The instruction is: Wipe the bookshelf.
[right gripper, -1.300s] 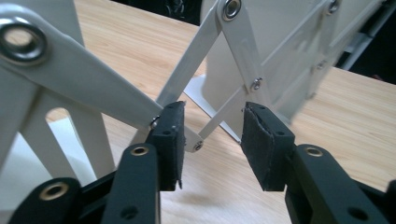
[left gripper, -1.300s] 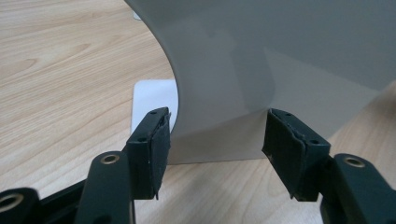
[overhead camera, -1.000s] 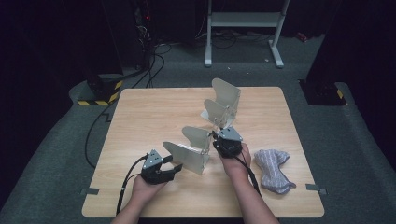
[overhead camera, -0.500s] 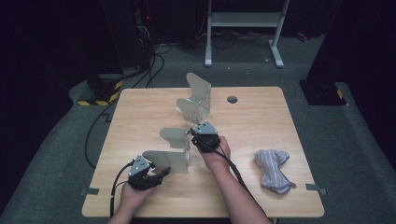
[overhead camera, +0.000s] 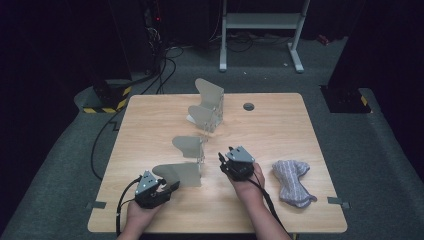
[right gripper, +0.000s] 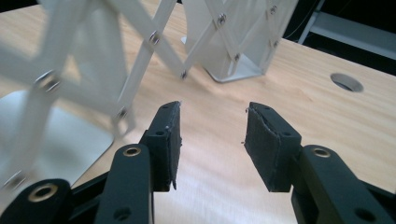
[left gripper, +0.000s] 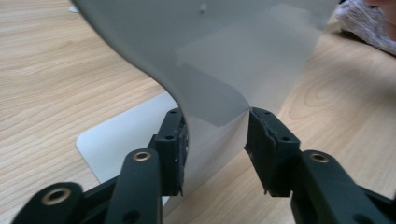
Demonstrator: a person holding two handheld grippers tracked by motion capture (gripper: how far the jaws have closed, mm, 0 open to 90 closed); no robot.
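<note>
High view: looks down on a light wooden table (overhead camera: pixel 280 130) carrying a pale grey metal folding rack (overhead camera: pixel 197 132), upright plates joined by a white scissor lattice, stretched in a line from the far middle towards the near left. Finds the left tongs (overhead camera: pixel 172 186) at the rack's nearest plate (overhead camera: pixel 180 174), and the right tongs (overhead camera: pixel 222 159) just beside the middle of the rack, apart from it. Also shows a crumpled grey knitted cloth (overhead camera: pixel 291 181) near the right edge and a round hole (overhead camera: pixel 248 106) towards the far edge.

Left gripper view: puts the left tongs (left gripper: pixel 215 135) either side of the nearest plate (left gripper: pixel 219 60), above its flat base (left gripper: pixel 121 135) on the table. Jaws just been closing, plate between them, lying against one pad (left gripper: pixel 180 140) and reaching the tip of the other; cannot tell whether truly clamped.

Right gripper view: right tongs (right gripper: pixel 212 121) released, jaws just been opening, bare table between them, the scissor lattice (right gripper: pixel 154 37) ahead and untouched.
</note>
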